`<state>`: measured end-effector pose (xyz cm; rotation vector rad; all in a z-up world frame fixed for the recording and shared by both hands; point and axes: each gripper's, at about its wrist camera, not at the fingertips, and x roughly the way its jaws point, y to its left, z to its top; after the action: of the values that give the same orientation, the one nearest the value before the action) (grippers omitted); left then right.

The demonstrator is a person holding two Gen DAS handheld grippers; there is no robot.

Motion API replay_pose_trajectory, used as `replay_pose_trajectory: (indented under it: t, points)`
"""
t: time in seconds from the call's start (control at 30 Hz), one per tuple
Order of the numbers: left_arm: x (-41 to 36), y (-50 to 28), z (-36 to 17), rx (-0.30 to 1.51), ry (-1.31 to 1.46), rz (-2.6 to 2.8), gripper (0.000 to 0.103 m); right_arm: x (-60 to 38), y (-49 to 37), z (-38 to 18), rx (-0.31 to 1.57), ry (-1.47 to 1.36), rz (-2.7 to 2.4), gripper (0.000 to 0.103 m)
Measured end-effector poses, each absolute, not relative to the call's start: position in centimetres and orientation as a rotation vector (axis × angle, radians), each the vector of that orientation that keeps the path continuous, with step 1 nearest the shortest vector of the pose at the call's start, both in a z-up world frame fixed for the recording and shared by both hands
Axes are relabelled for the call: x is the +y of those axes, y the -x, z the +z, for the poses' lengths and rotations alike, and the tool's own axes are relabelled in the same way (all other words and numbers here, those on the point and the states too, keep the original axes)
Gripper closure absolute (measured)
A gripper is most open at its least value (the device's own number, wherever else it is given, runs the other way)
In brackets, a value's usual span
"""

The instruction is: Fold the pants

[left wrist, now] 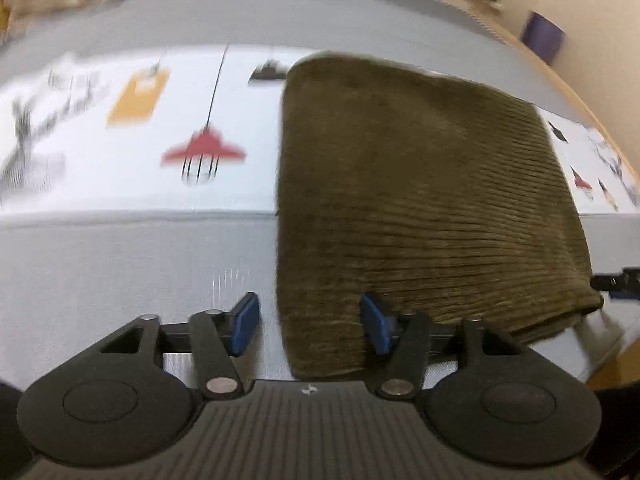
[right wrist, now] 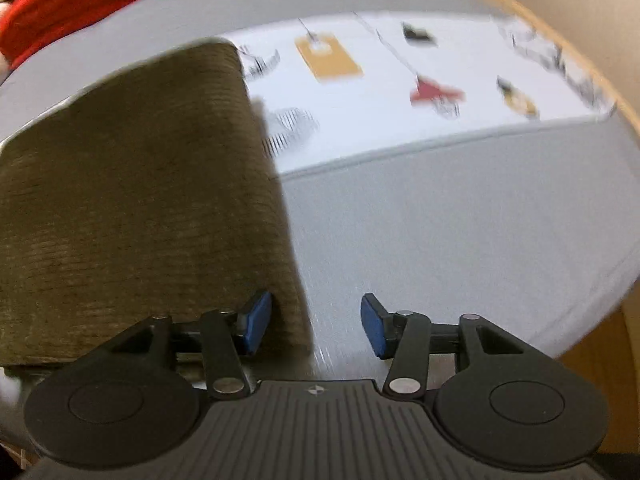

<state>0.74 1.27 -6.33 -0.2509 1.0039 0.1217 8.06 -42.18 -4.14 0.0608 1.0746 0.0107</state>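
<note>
Both grippers sit with jaws wide and hold nothing: left gripper [left wrist: 310, 322] straddles the near left corner of the pants [left wrist: 420, 200], right gripper [right wrist: 316, 324] the near right corner. Pants lie as a compact brown rectangle on the grey bed [left wrist: 120, 260] (corduroy, looks like several layers). Folding looks essentially done; at most a last fold or tidy-up remains.

Both wrist views low, close, facing forward, sharing pants [left wrist: 424, 200] on printed cloth [right wrist: 400, 92]
</note>
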Motion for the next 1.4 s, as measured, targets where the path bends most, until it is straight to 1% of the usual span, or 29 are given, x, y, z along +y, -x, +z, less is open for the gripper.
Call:
replay_pose_trajectory:
  t: [0.07,0.1,0.13,0.17,0.2,0.23,0.27,0.3,0.37,0.5,0.63,0.73,0.8,0.93,1.07,1.4]
  points:
    - [1.2,-0.6,-5.4,0.982,0.247,0.148,0.033,-42.8,-7.9,-3.5,1.054,-0.125,0.005,0.051]
    - [0.6,-0.2,-4.7,0.952,0.199,0.158,0.029,-42.8,-7.6,-2.8,1.025,-0.129,0.014,0.05]
    - [-0.2,0.3,-3.9,0.919,0.151,0.168,0.016,-42.6,-7.1,-2.0,0.986,-0.122,0.022,0.049]
    - [-1.0,0.9,-2.9,0.875,0.112,0.172,0.011,-42.3,-6.6,-1.2,0.954,-0.109,0.028,0.043]
    - [-1.7,1.5,-2.0,0.838,0.095,0.165,0.006,-41.9,-5.9,-0.5,0.926,-0.09,0.038,0.03]
    - [-2.4,2.0,-1.2,0.8,0.08,0.156,0.002,-41.4,-5.2,0.2,0.906,-0.066,0.047,0.023]
    - [-3.1,2.5,-0.3,0.763,0.063,0.153,0.001,-41.0,-4.5,0.8,0.89,-0.04,0.052,0.013]
    - [-4.0,2.9,0.8,0.732,0.047,0.152,0.001,-40.4,-3.8,1.4,0.87,-0.012,0.061,0.01]
    - [-5.3,3.7,2.5,0.707,0.042,0.122,0.001,-39.6,-2.2,2.3,0.848,0.013,0.08,0.009]
    - [-7.2,5.8,4.1,0.705,0.061,0.119,0.001,-38.0,0.9,3.0,0.844,0.034,0.101,0.002]
    - [-8.1,8.4,1.4,0.775,0.125,0.125,0.0,-36.1,3.2,2.6,0.866,0.057,0.128,0.001]
    - [-8.8,7.8,-1.8,0.915,0.076,0.136,0.001,-34.9,2.9,2.0,0.875,0.076,0.156,0.001]
    - [-8.2,7.4,-1.7,0.893,0.122,0.123,0.001,-34.4,2.5,1.6,0.874,0.092,0.141,0.001]
    - [-8.5,6.9,-0.9,0.773,0.032,0.143,0.0,-33.9,1.6,0.9,0.874,0.103,0.13,0.001]
    - [-7.6,6.3,-1.5,0.802,0.107,0.173,0.0,-33.5,1.0,0.3,0.886,0.101,0.133,0.001]
    - [-7.4,5.2,-2.9,0.832,0.094,0.164,0.0,-31.8,0.4,0.0,0.883,0.128,0.17,0.001]
